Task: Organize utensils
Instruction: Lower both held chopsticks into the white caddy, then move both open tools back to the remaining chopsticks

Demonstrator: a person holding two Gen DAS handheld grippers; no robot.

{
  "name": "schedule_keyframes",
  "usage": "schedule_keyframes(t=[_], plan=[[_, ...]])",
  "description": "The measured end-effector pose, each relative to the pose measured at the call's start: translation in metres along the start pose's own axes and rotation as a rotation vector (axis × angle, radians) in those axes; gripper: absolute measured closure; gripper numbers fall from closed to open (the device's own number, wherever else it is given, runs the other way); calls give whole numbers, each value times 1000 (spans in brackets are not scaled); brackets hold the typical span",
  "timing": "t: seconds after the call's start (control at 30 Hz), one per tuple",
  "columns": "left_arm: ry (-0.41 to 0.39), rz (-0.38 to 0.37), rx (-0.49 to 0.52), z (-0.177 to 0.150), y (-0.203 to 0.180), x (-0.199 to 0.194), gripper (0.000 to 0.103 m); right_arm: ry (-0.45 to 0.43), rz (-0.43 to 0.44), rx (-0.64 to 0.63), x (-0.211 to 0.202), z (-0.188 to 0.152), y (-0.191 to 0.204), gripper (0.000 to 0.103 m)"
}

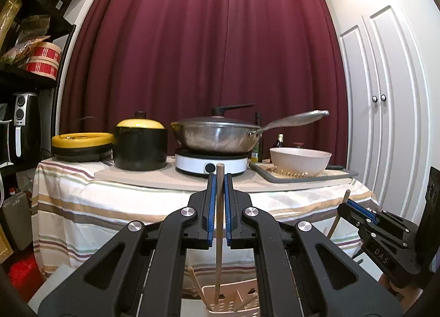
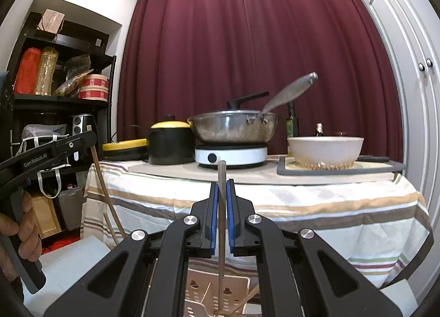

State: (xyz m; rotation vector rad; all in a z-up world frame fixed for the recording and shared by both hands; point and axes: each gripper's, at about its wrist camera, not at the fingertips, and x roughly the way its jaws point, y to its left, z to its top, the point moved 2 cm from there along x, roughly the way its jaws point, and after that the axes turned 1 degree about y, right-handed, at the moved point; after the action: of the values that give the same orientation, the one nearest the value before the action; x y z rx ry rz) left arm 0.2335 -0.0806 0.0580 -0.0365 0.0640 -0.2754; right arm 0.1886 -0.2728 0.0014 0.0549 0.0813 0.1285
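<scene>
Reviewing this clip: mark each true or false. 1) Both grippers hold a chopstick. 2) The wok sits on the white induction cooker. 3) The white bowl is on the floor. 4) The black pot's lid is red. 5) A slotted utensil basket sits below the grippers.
1) True: the left gripper and the right gripper each clamp a chopstick.
2) True: the wok rests on the induction cooker.
3) False: the white bowl stands on the grey tray on the table.
4) False: the black pot has a yellow lid.
5) True: the utensil basket is below.
</scene>
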Motion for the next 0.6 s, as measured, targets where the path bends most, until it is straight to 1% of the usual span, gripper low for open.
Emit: schedule_keyframes(t=[0.2,0.3,0.37,0.4,0.43,0.47,0.5,0.53,0.6], plan=[[41,7,-19,-22,4,12,97,34,-10,11,9,-16,-4,96],[75,1,-17,-35,4,18,97,51,-5,14,12,-23,-4,96],[99,1,-10,-44,3,23,93,68,-2,12,16,-27,-3,95],[116,1,-8,-49,3,25,84,71,-4,12,16,-28,-2,90],[123,2,-9,-51,3,26,72,77,-1,13,17,-30,-1,86],[127,4,-13,-53,4,26,68,77,-1,15,17,-30,-1,75],[130,3,-16,-54,5,24,65,72,-3,17,15,-30,-1,67],[131,1,-17,-53,5,23,64,66,-5,15,12,-28,0,66],[122,3,-13,-50,4,17,52,58,-10,3,6,-26,2,63]])
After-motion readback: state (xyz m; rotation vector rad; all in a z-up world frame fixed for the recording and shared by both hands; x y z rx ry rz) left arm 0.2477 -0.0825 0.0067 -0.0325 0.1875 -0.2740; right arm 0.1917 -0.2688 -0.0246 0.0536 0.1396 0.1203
